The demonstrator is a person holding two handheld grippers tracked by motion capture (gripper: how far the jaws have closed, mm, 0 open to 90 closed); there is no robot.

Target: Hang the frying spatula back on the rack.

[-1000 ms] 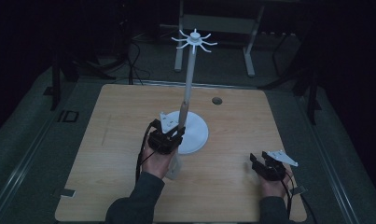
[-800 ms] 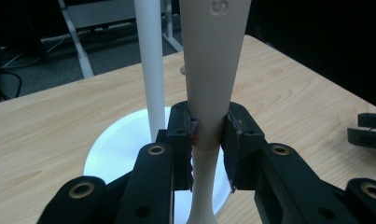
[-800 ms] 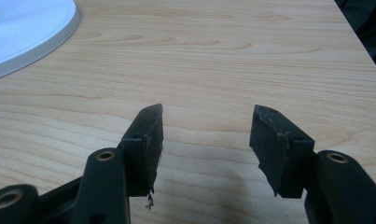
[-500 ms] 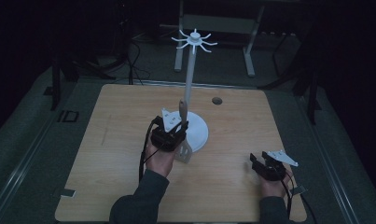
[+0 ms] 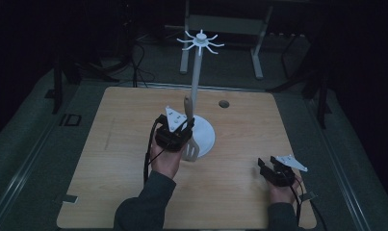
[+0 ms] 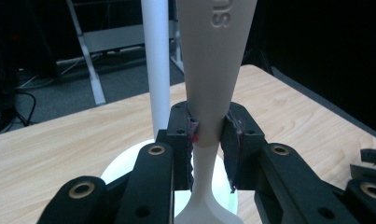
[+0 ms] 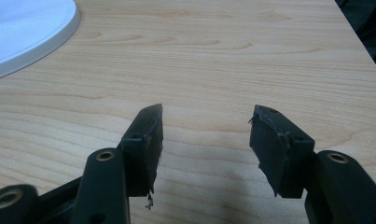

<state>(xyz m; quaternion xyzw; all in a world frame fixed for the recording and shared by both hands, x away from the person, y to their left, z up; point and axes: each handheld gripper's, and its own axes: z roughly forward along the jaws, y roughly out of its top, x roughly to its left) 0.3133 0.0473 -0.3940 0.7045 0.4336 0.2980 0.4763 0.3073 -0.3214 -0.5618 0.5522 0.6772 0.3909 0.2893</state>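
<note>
A white utensil stand rises from a round base (image 5: 207,137) mid-table, its pole (image 5: 195,82) topped by a ring of hooks (image 5: 200,41). My left gripper (image 5: 182,129) is shut on the neck of a cream slotted spatula (image 5: 190,149), held upright just in front of the pole, blade down and handle end (image 5: 187,102) up. In the left gripper view the spatula (image 6: 211,70) is clamped between both pads, with the pole (image 6: 156,65) right behind it. My right gripper (image 5: 265,168) rests low at the table's front right, open, nothing between its fingers (image 7: 146,140).
The wooden table (image 5: 114,144) has a dark cable hole (image 5: 224,103) behind the stand. A metal frame (image 5: 225,29) stands on the dark floor beyond the far edge. The stand's base rim (image 7: 31,42) lies ahead-left of my right gripper.
My left gripper has lifted the spatula off the table and turned it upright, moving up and toward the pole. The right gripper has stayed put.
</note>
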